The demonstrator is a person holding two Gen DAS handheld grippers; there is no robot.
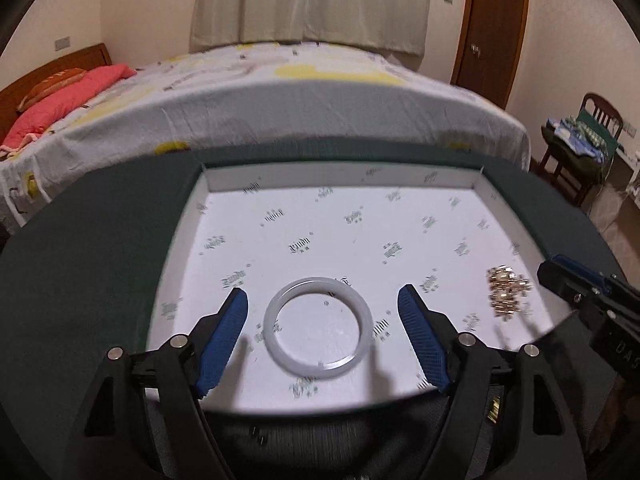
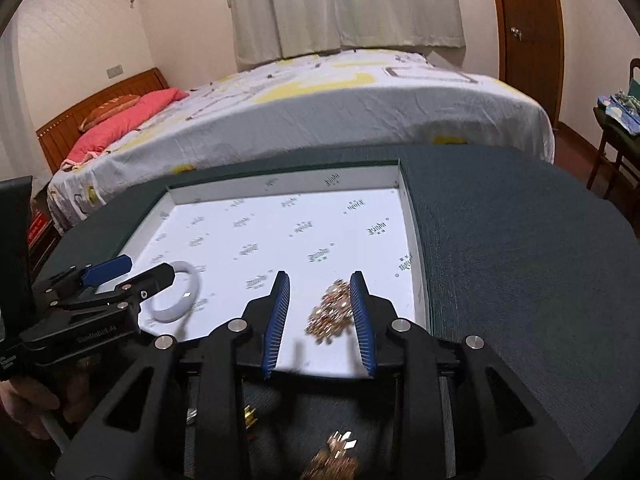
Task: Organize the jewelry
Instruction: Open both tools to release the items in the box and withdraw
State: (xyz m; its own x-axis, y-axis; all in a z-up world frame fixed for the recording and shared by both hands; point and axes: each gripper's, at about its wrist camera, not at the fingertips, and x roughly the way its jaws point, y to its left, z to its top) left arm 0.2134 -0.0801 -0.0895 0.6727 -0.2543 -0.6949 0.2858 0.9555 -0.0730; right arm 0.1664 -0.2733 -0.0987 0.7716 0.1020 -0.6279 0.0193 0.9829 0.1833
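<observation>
White jade-like bangle (image 1: 318, 328) lies flat in the shallow printed tray (image 1: 224, 216), between the blue fingers (image 1: 222, 344) of the left gripper (image 1: 322, 308), which stand wide and clear of it. The right gripper (image 2: 320, 292) holds its fingers (image 2: 362, 320) narrowly parted; the gold chain jewelry (image 2: 330, 314) lies heaped between them, against the right-hand one. More gold pieces (image 2: 334, 458) sit on the green bench (image 2: 520, 280) beneath that gripper.
</observation>
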